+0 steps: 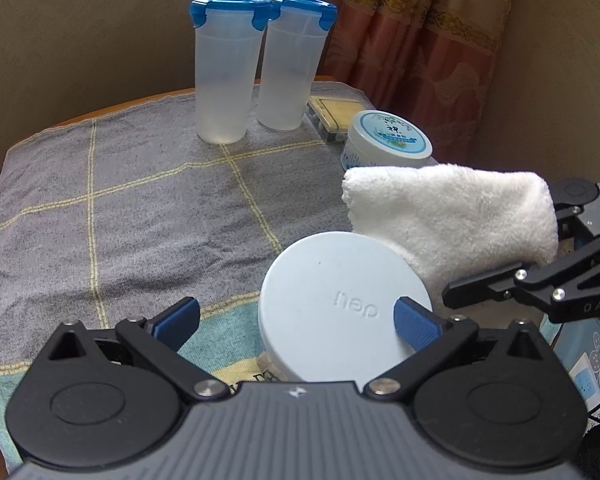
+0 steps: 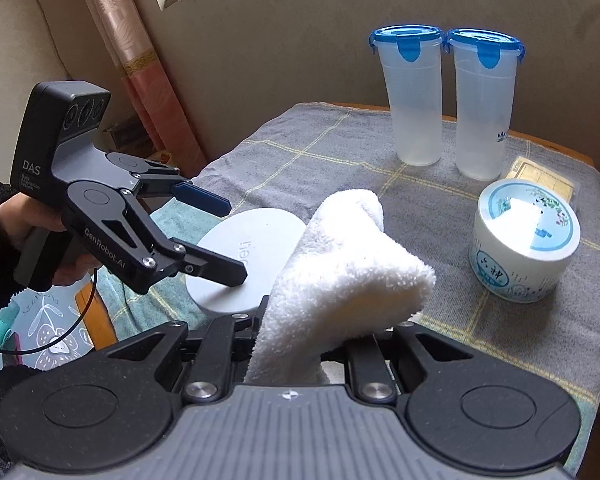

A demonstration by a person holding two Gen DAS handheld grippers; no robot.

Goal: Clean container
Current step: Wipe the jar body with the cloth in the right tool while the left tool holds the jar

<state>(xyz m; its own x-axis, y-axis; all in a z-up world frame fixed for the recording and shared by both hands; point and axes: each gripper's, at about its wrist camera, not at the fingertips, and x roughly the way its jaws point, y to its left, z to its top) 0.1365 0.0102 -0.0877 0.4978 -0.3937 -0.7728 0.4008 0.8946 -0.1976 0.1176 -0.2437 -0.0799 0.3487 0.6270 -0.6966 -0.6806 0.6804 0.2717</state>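
A round container with a pale blue lid (image 1: 332,300) (image 2: 252,248) sits on the grey checked cloth. My left gripper (image 1: 296,316) (image 2: 224,236) is open and wide around it. Its right blue pad (image 1: 416,324) is at the lid's edge, and its left pad (image 1: 176,320) stands well clear of the container. A folded white towel (image 1: 452,216) (image 2: 340,276) hangs over the lid's far right side. My right gripper (image 2: 300,336) (image 1: 460,292) is shut on the towel, which hides its fingertips in the right wrist view.
Two tall clear tumblers with blue clip lids (image 1: 224,76) (image 2: 416,96) stand at the back of the table. A white tub with a printed lid (image 1: 388,140) (image 2: 524,240) and a flat yellowish box (image 1: 334,114) lie to the right. A curtain (image 1: 420,40) hangs behind.
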